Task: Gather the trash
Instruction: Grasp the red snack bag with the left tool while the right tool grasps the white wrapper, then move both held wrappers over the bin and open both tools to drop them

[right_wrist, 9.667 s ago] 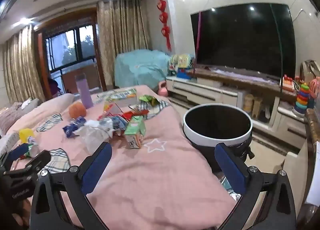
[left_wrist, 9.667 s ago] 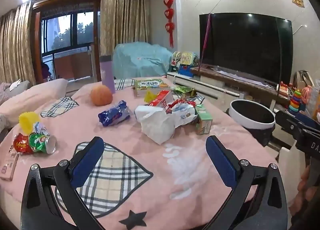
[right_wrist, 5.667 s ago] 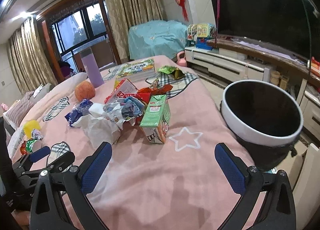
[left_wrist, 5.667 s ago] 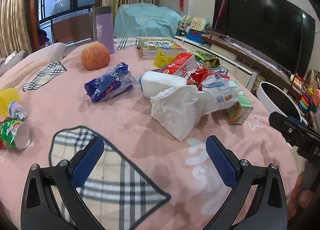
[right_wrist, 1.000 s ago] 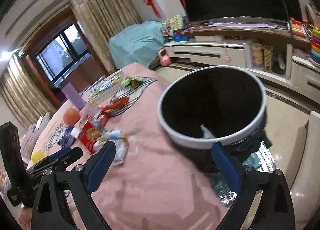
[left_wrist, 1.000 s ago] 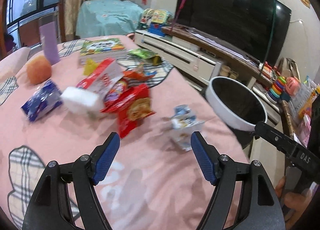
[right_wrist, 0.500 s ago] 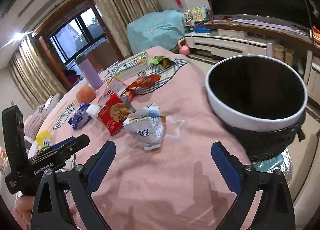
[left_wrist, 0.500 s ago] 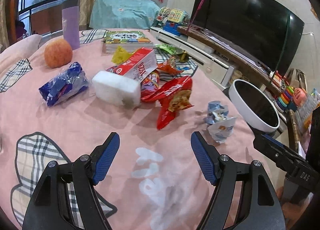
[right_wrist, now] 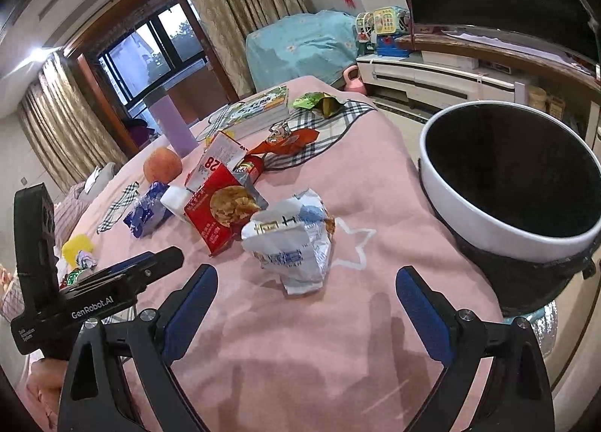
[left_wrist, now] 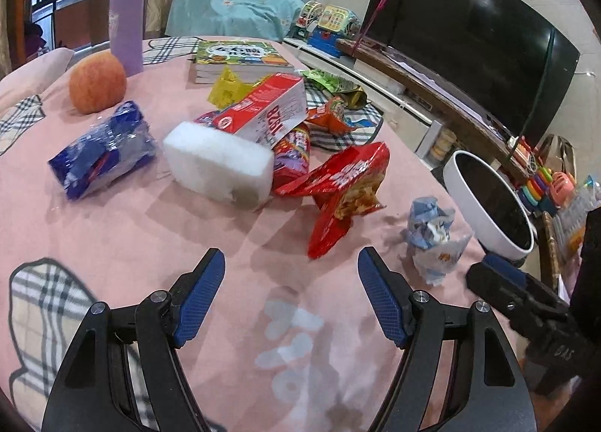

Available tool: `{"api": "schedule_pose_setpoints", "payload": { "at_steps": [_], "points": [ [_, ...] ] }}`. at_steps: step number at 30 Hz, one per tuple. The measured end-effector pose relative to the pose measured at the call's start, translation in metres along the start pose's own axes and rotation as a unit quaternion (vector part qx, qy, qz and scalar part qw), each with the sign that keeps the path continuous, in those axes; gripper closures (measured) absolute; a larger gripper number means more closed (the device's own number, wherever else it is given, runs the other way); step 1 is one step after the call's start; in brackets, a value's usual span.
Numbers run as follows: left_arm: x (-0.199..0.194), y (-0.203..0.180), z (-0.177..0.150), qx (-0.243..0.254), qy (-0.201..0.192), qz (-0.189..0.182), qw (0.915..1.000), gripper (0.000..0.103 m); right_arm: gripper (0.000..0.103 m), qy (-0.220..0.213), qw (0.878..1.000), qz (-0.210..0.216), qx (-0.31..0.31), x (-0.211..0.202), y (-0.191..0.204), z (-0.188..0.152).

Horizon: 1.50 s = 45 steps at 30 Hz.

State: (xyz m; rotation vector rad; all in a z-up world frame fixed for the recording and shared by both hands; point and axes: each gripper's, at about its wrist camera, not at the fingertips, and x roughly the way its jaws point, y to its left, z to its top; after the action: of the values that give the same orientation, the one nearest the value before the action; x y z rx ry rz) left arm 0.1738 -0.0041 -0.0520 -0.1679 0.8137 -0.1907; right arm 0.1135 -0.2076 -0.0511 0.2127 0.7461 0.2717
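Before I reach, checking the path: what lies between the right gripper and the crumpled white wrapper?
Only bare pink blanket, in the right wrist view.

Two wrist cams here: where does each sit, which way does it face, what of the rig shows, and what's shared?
Left wrist: on the left gripper, angled down over the pink blanket toward the TV wall; its own open blue fingers show, plus the right gripper at right.
Right wrist: on the right gripper, angled down toward the window; own open fingers show, left gripper at left.
Shared: crumpled white wrapper, red snack bag, bin, apple.
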Motion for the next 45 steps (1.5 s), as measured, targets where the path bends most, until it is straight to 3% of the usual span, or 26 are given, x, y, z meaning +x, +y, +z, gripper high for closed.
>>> {"api": "schedule_pose_setpoints", "payload": {
  "at_steps": [4, 6, 7, 8, 10, 12, 15, 29, 45],
  "points": [
    [0.014, -0.006, 0.009, 0.003, 0.003, -0.011, 0.9999, 0.039, 0.025, 0.016, 1.0, 0.003, -0.001, 0.014, -0.002, 0.004],
    [0.023, -0.009, 0.011, 0.005, 0.009, -0.014, 0.9998, 0.047, 0.042, 0.024, 1.0, 0.002, 0.001, 0.021, -0.003, 0.005],
    [0.026, -0.011, 0.012, 0.007, 0.012, -0.015, 0.9998, 0.057, 0.047, 0.028, 1.0, 0.003, 0.001, 0.024, -0.004, 0.005],
    [0.032, -0.013, 0.013, 0.009, 0.018, -0.018, 0.9996, 0.073, 0.06, 0.032, 0.999, 0.006, 0.002, 0.027, -0.004, 0.005],
    [0.038, -0.015, 0.013, 0.016, 0.025, -0.024, 0.9993, 0.094, 0.064, 0.034, 0.999, 0.006, 0.001, 0.029, -0.006, 0.004],
    [0.037, -0.017, 0.012, 0.022, 0.019, -0.026, 0.9992, 0.094, 0.071, 0.032, 0.999, 0.008, 0.0, 0.027, -0.007, 0.004],
    [0.032, -0.02, 0.011, 0.03, 0.013, -0.03, 0.999, 0.096, 0.072, 0.029, 1.0, 0.011, 0.0, 0.02, -0.01, 0.003],
    [0.007, -0.039, 0.007, 0.042, 0.001, -0.047, 0.998, 0.096, 0.073, -0.002, 1.0, 0.008, 0.012, -0.013, -0.023, 0.009],
    [-0.005, -0.09, 0.004, 0.087, -0.001, -0.076, 0.9933, 0.096, 0.073, -0.031, 0.999, -0.014, 0.043, -0.05, -0.054, 0.009]
  ]
}}
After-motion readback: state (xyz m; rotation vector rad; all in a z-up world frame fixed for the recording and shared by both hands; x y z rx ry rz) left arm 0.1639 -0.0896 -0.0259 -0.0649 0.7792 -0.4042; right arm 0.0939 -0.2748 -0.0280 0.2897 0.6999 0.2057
